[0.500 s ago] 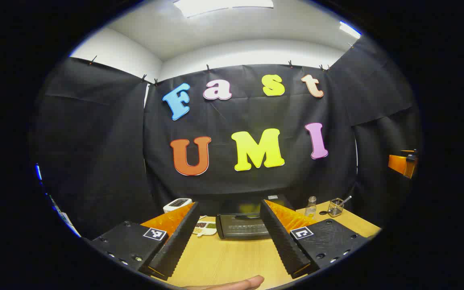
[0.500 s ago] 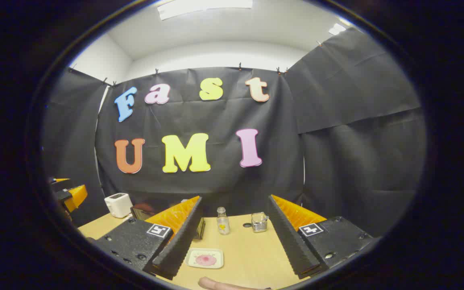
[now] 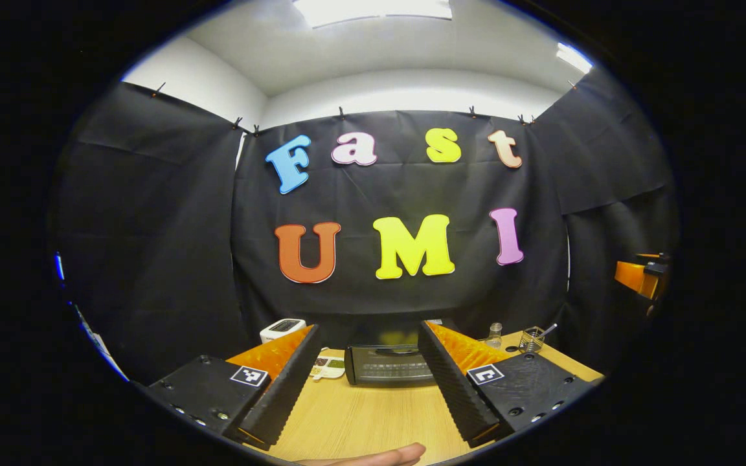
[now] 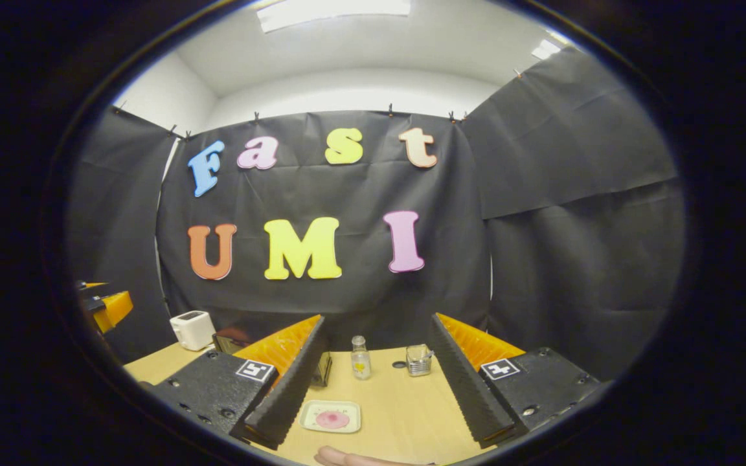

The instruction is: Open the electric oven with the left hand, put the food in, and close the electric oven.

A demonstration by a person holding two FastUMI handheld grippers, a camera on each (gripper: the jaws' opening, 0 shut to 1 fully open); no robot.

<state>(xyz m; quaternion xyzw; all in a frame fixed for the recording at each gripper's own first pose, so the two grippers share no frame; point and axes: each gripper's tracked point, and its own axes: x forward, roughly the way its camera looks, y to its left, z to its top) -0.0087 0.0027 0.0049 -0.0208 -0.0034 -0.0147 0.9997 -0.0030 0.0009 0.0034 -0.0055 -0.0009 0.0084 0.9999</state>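
The small black electric oven sits at the back of the wooden table with its door closed, straight ahead between my left gripper's fingers. My left gripper is open and empty, well short of the oven. In the right gripper view a cream plate with pink food on it lies on the table just ahead of my right gripper, which is open and empty. Part of the oven shows behind that gripper's left finger. The other gripper hangs at the far left edge.
A white toaster stands at the back left of the table. A glass bottle and a wire holder stand at the back, right of the oven. A divided snack dish lies left of the oven. A fingertip shows at the bottom.
Both views have tilted up slightly, so the table objects sit a little lower and smaller. Both grippers stay open and nothing on the table has moved.
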